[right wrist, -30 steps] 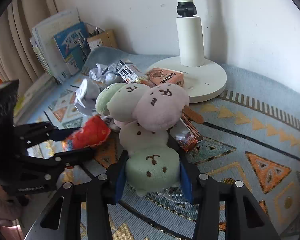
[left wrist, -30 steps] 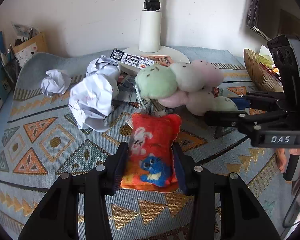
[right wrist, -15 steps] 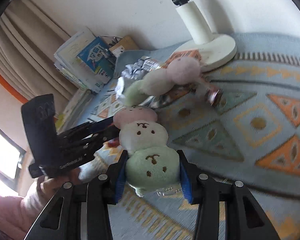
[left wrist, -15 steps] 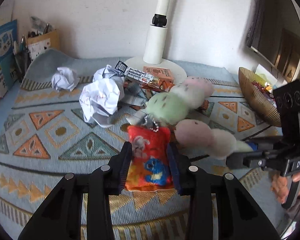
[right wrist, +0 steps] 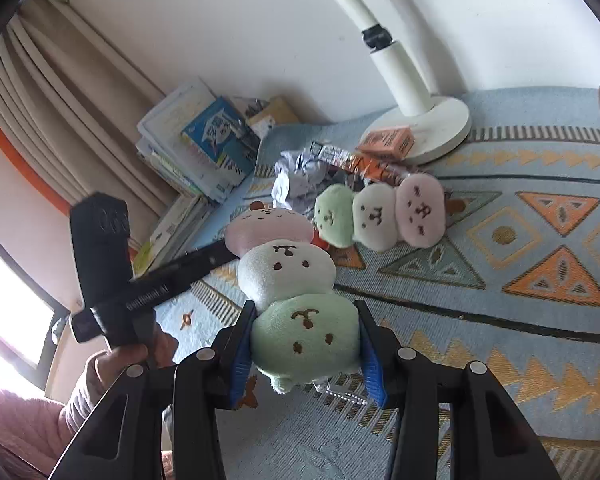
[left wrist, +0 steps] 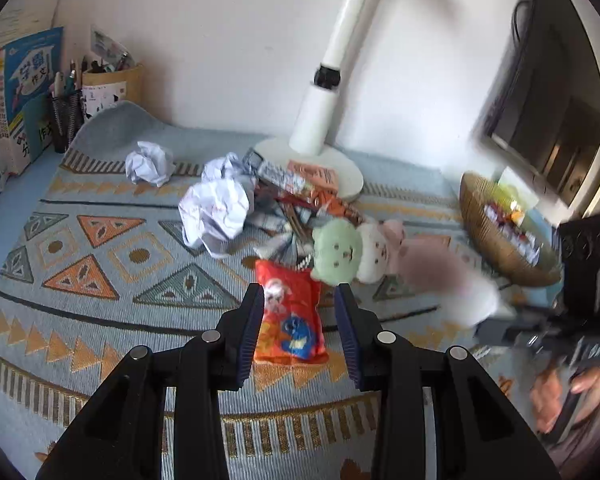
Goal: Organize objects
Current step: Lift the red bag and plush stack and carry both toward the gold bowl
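A red plush pouch [left wrist: 290, 316] with a rabbit and a blue cat sits between the pads of my left gripper [left wrist: 300, 316], which is shut on it low over the patterned cloth [left wrist: 100, 264]. My right gripper [right wrist: 306, 344] is shut on the green end of a plush skewer [right wrist: 288, 268] of green, white and pink balls, held up off the cloth. In the left wrist view that held plush skewer [left wrist: 444, 276] is a blur at the right. A second three-ball plush [right wrist: 380, 216] lies on the cloth; in the left wrist view this second plush [left wrist: 356, 248] touches the pouch's top.
Crumpled paper balls [left wrist: 216, 212] [left wrist: 148, 162] and snack wrappers [left wrist: 300, 196] are heaped before the white lamp base [left wrist: 312, 160]. An orange box [right wrist: 388, 142] leans on that base. A woven basket [left wrist: 496, 232] stands at the right. Books [right wrist: 192, 140] and a pen holder [left wrist: 66, 116] line the left.
The left jaws closed in on the red pouch and drew back a little. The right gripper lifted its plush skewer away from the other one and swung it rightwards.
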Tool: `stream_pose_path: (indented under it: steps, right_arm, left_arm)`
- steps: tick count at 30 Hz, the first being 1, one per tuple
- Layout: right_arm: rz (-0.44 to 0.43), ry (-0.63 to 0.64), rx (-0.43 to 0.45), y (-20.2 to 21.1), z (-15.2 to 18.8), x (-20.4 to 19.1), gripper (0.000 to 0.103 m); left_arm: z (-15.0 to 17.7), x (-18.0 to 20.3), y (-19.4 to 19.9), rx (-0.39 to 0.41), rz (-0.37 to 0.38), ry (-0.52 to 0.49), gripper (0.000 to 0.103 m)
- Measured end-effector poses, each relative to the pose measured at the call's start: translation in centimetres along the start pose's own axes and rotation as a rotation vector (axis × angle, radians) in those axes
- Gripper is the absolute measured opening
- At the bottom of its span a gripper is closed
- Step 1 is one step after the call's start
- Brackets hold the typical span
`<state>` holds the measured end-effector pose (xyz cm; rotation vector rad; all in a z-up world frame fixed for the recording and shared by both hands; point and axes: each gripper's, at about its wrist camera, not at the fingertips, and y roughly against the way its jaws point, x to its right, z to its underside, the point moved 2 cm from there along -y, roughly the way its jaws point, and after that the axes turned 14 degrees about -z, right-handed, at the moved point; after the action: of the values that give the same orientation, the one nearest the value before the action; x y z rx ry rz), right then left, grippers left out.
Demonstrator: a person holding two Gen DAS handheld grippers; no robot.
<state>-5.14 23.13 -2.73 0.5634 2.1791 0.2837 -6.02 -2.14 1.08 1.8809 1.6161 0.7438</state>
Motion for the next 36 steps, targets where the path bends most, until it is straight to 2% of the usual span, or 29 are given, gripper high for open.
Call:
stream_pose_path:
  steps: [4,6,8,9,10,11,12,13,14,15,23,29,33,36]
  right_arm:
    - [0.031,0.024,0.018,1.7,-0.1,-0.2,0.045]
    - [0.046,0.035,0.021,2.1,0.0,-0.4,0.045]
    - [0.053,0.04,0.023,2.3,0.0,-0.5,0.045]
    - [0.055,0.04,0.025,2.4,0.0,-0.5,0.045]
    - [0.054,0.037,0.027,2.4,-0.1,-0.5,0.045]
    - [0.052,0.034,0.03,2.5,0.0,-0.3,0.045]
    - [0.051,0.03,0.034,2.6,-0.1,-0.2,0.045]
    - [0.05,0.024,0.038,2.5,-0.1,-0.1,0.045]
    - [0.047,0.02,0.04,2.6,-0.2,0.1,0.045]
    - [0.046,0.015,0.044,2.7,-0.2,0.3,0.045]
    - [0.031,0.002,0.079,2.8,-1.0,0.7,0.045]
    - [0.004,-0.019,0.111,3.4,-1.7,1.2,0.045]
    - [0.017,-0.018,0.133,4.2,-2.1,1.3,0.045]
    - [0.027,-0.031,0.166,5.3,-2.6,1.8,0.045]
  left_arm:
    - [1.2,1.0,-2.6,-0.064,-0.104,-0.076,0.042]
    - [1.4,1.6,-3.7,-0.099,-0.113,-0.111,0.046]
    - [1.3,2.4,-4.4,-0.11,-0.141,-0.161,0.055]
    - [1.2,2.9,-4.6,-0.105,-0.16,-0.19,0.075]
    - [1.2,3.5,-5.1,-0.112,-0.178,-0.226,0.086]
    - [1.3,3.8,-5.2,-0.104,-0.177,-0.243,0.086]
    - [1.3,3.9,-5.2,-0.09,-0.167,-0.243,0.085]
    - [1.4,3.9,-5.2,-0.089,-0.157,-0.237,0.074]
    - [1.3,3.7,-5.0,-0.083,-0.117,-0.217,0.058]
    - [1.3,3.4,-4.7,-0.066,-0.147,-0.211,0.032]
    - [1.3,1.1,-3.0,-0.04,-0.061,-0.083,0.03]
    - [1.1,-0.8,-0.8,-0.008,-0.051,0.016,0.03]
    - [-0.6,-0.9,0.2,0.021,-0.033,0.04,0.03]
    - [-2.1,0.4,0.3,0.044,-0.011,0.038,0.03]
